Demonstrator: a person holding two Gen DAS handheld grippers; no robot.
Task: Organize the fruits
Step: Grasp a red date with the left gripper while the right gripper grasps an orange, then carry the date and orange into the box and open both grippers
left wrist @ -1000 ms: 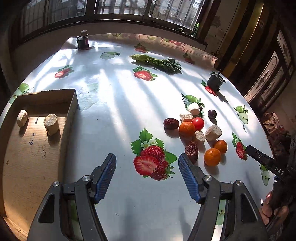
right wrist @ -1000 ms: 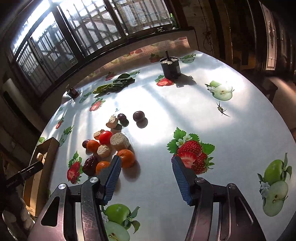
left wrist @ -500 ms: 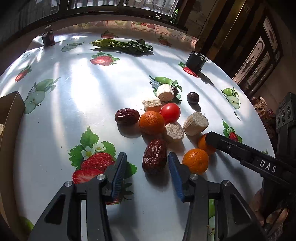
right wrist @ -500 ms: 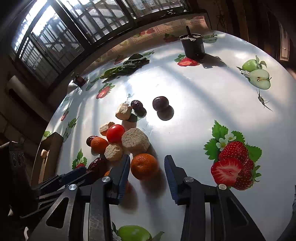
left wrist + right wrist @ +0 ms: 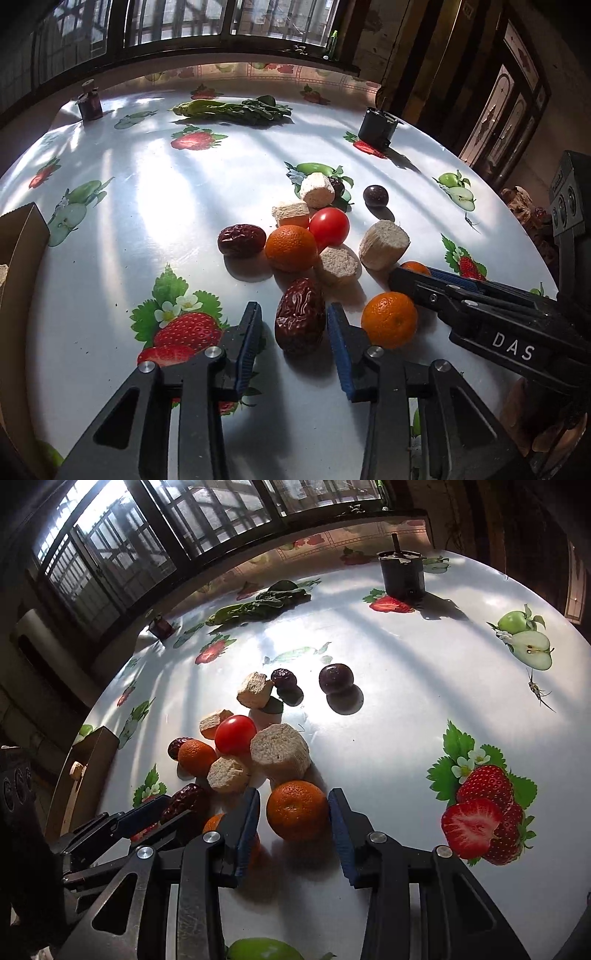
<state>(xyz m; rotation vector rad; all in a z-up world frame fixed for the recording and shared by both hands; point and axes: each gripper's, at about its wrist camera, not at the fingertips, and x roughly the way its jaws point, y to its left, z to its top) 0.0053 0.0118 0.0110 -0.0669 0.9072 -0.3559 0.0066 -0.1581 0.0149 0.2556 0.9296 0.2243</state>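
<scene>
1. Left wrist view: the left gripper (image 5: 291,328) has its jaws spread around a wrinkled red date (image 5: 300,320) lying on the table (image 5: 155,206); small gaps show on both sides. Beyond it sit a tangerine (image 5: 291,248), a cherry tomato (image 5: 329,226), a second date (image 5: 241,240) and pale chunks. A cardboard box (image 5: 22,236) stands at the left edge.
2. Right wrist view: the right gripper (image 5: 291,810) has its jaws spread around a mandarin (image 5: 297,809) resting on the table (image 5: 406,686), pads just beside it, contact unclear. A dark plum (image 5: 335,678) lies well apart, farther back.
</scene>
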